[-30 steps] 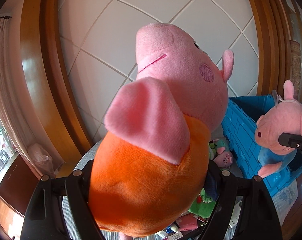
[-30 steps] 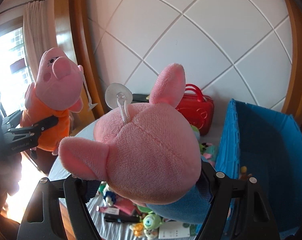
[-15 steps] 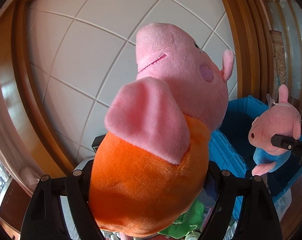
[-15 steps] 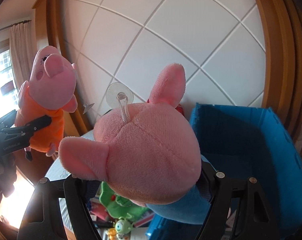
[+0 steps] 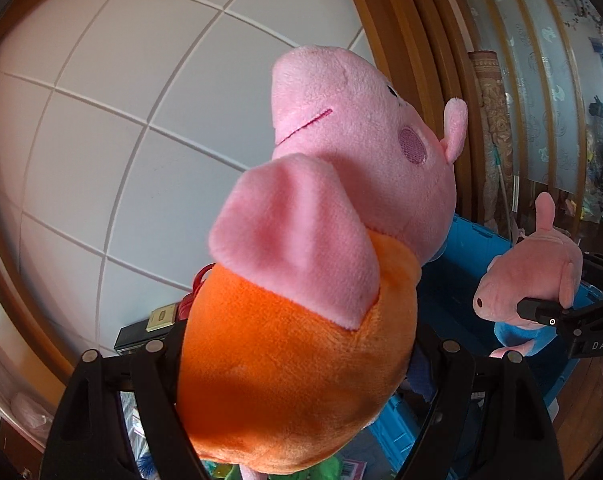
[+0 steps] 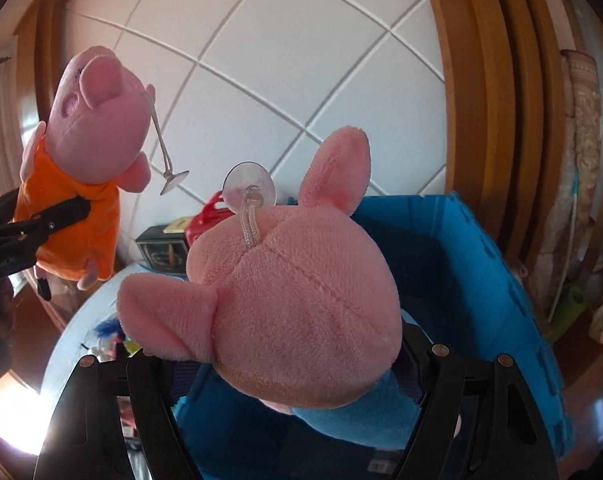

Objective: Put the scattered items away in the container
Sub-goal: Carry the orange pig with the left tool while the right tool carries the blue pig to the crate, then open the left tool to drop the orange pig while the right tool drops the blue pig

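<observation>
My left gripper (image 5: 301,364) is shut on a pink pig plush in an orange dress (image 5: 301,360) and holds it in the air; it also shows in the right wrist view (image 6: 73,200), left of the crate. My right gripper (image 6: 297,384) is shut on a pink pig plush in a blue shirt (image 6: 301,308), held above the open blue crate (image 6: 481,280). This plush (image 5: 529,280) and the crate (image 5: 461,264) also show at the right of the left wrist view. A clear suction cup (image 6: 250,184) sits on the blue-shirt pig's head.
A red bag (image 6: 205,216) and a dark box (image 6: 161,248) stand at the back of the table (image 6: 81,320) beside the crate. Small toys (image 6: 109,332) lie scattered on the table. A white quilted wall panel and wooden frames stand behind.
Both grippers have swung to the right with their plushes. The blue-shirt pig now hangs over the crate's opening, and the orange-dress pig has come closer to the crate.
</observation>
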The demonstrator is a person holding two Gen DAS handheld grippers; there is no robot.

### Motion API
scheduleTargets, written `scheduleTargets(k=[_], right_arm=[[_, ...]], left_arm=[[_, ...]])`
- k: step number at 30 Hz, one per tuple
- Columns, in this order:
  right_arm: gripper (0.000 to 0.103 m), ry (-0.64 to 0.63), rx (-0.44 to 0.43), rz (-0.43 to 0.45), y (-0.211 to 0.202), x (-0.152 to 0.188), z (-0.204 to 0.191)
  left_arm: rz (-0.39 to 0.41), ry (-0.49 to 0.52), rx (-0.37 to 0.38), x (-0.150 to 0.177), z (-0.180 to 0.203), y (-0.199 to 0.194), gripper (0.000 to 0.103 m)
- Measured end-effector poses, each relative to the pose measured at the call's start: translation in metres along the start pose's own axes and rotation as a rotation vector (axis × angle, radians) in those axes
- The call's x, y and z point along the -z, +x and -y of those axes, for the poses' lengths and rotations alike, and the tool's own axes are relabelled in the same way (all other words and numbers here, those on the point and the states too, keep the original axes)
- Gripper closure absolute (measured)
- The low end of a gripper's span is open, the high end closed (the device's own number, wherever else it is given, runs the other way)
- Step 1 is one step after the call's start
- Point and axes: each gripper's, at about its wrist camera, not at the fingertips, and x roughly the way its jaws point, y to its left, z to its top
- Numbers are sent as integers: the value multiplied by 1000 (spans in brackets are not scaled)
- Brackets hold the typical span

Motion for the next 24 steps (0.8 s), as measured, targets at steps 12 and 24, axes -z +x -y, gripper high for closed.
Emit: scheduleTargets(k=[12, 24], right_arm=[[24, 91, 101, -19, -19, 14, 54], [24, 102, 128, -27, -1, 2, 54]], left_arm=[[-8, 68, 129, -31, 63, 47, 22], [-12, 83, 140, -46, 71, 71, 22]])
